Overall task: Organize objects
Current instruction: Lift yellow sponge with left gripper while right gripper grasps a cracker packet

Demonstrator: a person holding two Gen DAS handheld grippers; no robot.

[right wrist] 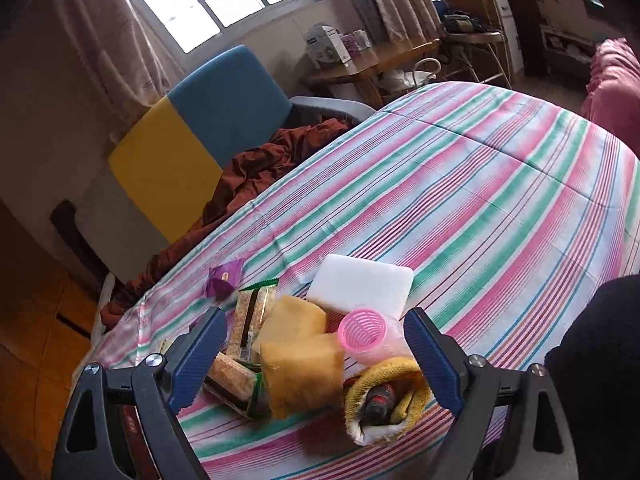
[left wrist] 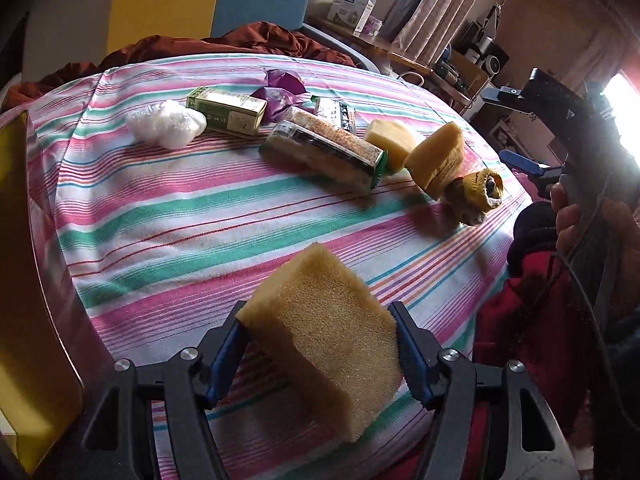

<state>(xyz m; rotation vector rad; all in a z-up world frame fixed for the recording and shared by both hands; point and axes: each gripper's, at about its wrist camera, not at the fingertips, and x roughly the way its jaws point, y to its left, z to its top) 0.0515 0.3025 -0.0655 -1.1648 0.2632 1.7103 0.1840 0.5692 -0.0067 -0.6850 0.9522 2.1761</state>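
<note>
Mid-sort: left gripper (left wrist: 320,354) clamped on a yellow sponge (left wrist: 324,344), right gripper (right wrist: 316,354) spread wide and empty above snack packs (right wrist: 250,320), sponges (right wrist: 304,376) and a pink roller (right wrist: 362,334) left loose on the striped cloth (right wrist: 500,200).

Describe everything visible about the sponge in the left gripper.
The sponge is a thick rectangular block of yellow-tan, coarse open-pored foam. It is clamped between the blue pads of the left gripper, which press on its two sides. It sits tilted, one corner pointing up and away, held above the striped cloth. Nothing else touches it.
</note>
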